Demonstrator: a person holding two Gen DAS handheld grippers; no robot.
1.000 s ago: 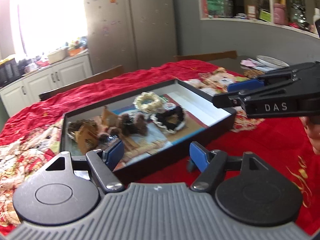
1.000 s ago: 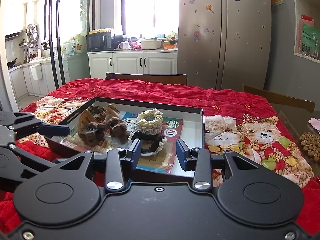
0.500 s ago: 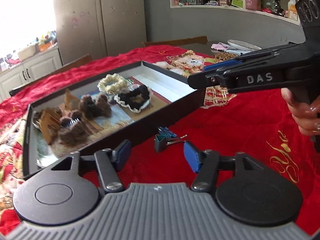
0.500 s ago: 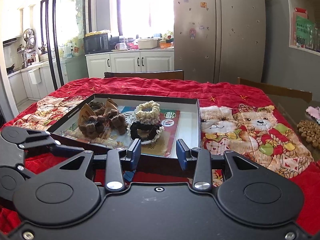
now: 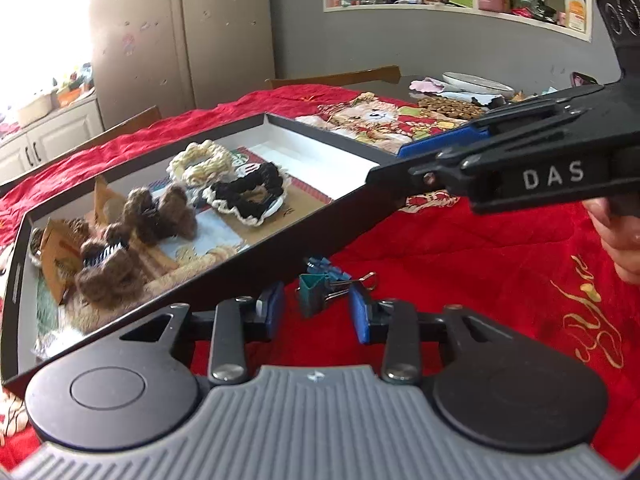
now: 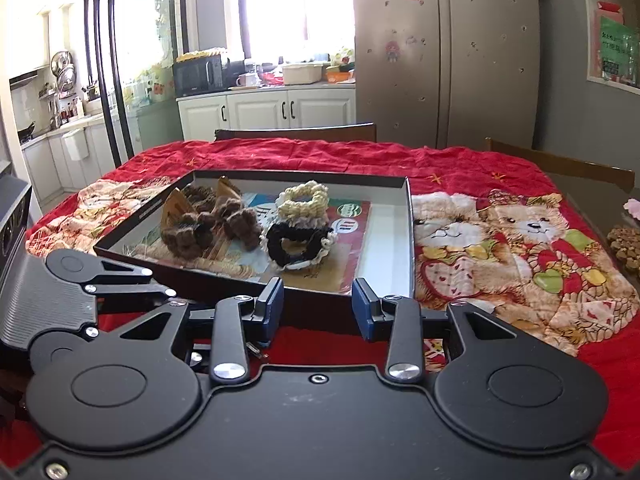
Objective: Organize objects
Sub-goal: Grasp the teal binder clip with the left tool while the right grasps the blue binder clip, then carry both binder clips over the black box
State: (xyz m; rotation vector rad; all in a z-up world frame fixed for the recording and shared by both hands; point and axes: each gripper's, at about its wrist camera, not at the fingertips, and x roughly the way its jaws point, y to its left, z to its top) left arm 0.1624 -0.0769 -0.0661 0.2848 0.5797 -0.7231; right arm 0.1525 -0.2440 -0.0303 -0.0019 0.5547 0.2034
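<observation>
A black shallow box (image 5: 320,232) (image 6: 410,232) lies on the red cloth and holds a cream scrunchie (image 5: 202,162) (image 6: 304,200), a black scrunchie (image 5: 250,194) (image 6: 298,246) and brown fuzzy hair clips (image 5: 156,212) (image 6: 208,228). A teal binder clip (image 5: 314,294) and a blue one (image 5: 324,274) lie on the cloth just outside the box's near wall. My left gripper (image 5: 316,312) is open, its fingers on either side of the teal clip, just short of it. My right gripper (image 6: 318,308) is open and empty at the box's near edge.
The red cloth with bear pictures (image 6: 516,240) covers the table. A white plate (image 5: 476,82) and a brown beaded mat (image 5: 452,106) lie at the far right. Chair backs (image 6: 296,134) stand behind the table. The right gripper body (image 5: 540,172) hangs over the box's right end.
My left gripper has moved forward and down toward the binder clips, which now lie between its fingertips. The right gripper drew back slightly from the box. Both stay open.
</observation>
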